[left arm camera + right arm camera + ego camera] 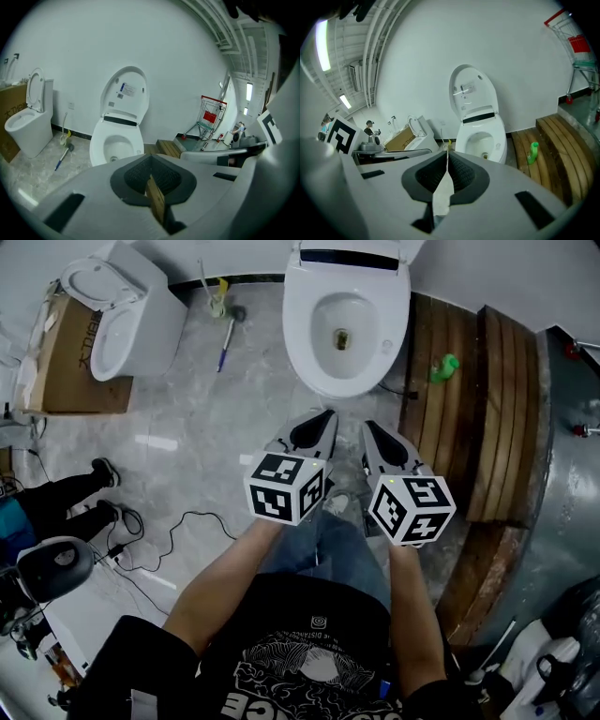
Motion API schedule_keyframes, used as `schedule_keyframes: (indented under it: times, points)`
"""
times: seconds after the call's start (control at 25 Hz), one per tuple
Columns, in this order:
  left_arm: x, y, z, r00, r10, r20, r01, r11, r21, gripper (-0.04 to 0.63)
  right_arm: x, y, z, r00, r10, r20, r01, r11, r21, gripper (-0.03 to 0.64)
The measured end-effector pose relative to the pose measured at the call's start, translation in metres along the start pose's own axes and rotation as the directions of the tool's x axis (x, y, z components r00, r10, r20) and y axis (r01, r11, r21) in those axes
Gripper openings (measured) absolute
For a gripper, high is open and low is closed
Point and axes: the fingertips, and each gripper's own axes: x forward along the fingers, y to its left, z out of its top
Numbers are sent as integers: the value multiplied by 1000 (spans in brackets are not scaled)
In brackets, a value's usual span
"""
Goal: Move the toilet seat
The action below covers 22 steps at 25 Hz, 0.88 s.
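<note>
Fingers (133, 177) press together on both the left gripper (322, 423) and right gripper (368, 430), pinching nothing. Beyond them the white toilet seat (302, 320) lies flat on its bowl (364, 313). A brownish spot (341, 336) sits at the bottom. The lid (125, 101) stands raised against the wall (89, 51).

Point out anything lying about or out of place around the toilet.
A blue-handled brush lies flat on the floor left of the toilet, and a green bottle sits on the wooden planks to its right. A second toilet stands, apparently loose, beside a cardboard box.
</note>
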Motion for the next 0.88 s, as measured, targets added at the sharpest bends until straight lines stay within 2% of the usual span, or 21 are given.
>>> schedule_keyframes:
  times: [0.48, 0.6, 0.76, 0.88]
  points:
    - [88, 83, -61, 998, 19, -63, -29, 986, -163, 14, 90, -67, -59, 996, 13, -92, 4, 983, 182, 20]
    - [107, 103, -81, 996, 17, -86, -35, 976, -216, 14, 108, -81, -76, 995, 23, -95, 2, 968, 252, 21]
    - [133, 126, -101, 996, 12, -92, -35, 968, -250, 14, 132, -103, -95, 995, 28, -93, 4, 947, 322, 21]
    - [147, 143, -117, 996, 6, -94, -35, 952, -303, 15, 147, -118, -107, 997, 25, -79, 8, 922, 387, 21]
